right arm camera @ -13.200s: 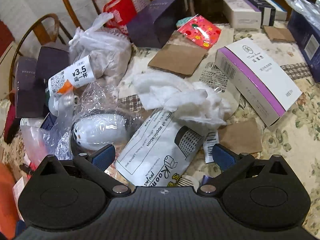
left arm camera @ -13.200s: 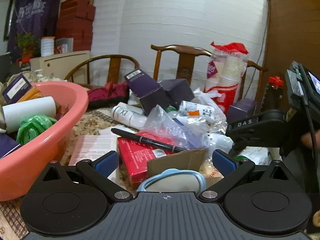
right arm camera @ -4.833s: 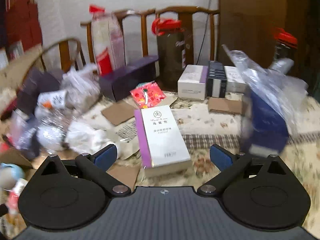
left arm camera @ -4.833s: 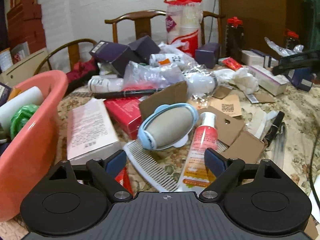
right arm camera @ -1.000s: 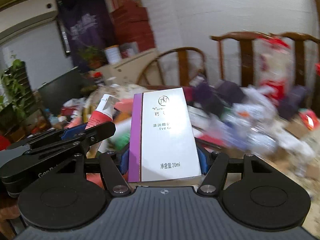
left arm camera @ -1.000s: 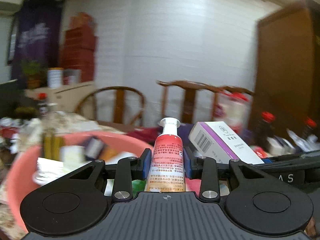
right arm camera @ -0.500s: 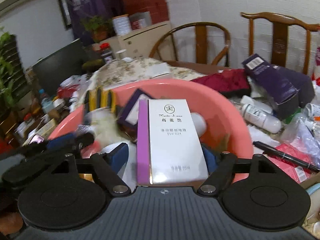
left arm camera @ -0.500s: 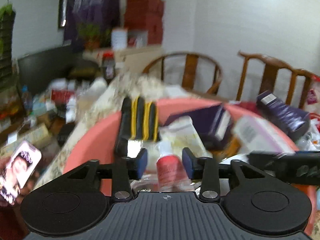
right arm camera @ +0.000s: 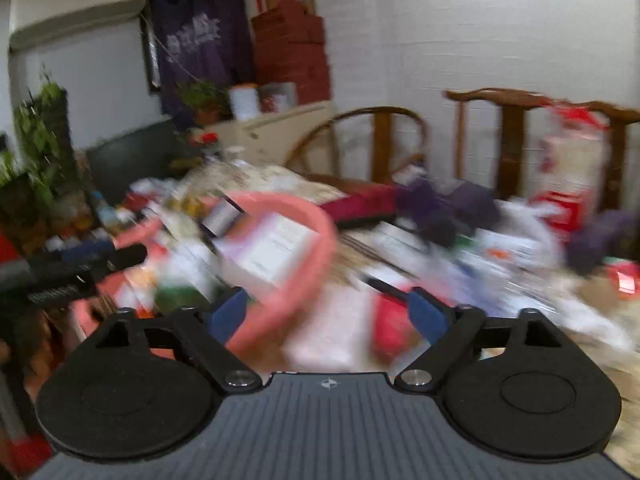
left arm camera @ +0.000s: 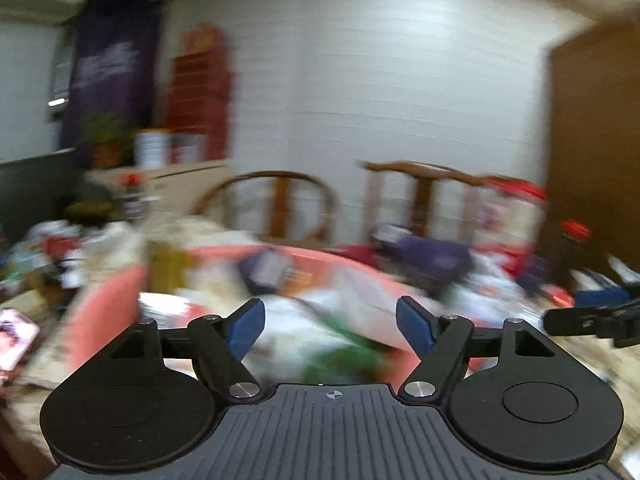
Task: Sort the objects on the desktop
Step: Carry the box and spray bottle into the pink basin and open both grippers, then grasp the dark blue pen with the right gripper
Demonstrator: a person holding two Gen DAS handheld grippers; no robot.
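White brick walls and wooden chairs (right arm camera: pixel 504 136) stand behind a cluttered counter (right arm camera: pixel 592 312), all smeared by motion blur. On it sits a pink basin (left arm camera: pixel 104 320) heaped with boxes and packets; a white box (right arm camera: pixel 272 256) lies inside near its rim. The left gripper (left arm camera: pixel 330 322) is above the basin, its jaws opening wide with nothing between the blue pads (left arm camera: pixel 244 326). The right gripper (right arm camera: pixel 328 314) is over the basin's edge, its jaws also opening and empty. More boxes and bags (right arm camera: pixel 480 248) litter the counter beside the basin.
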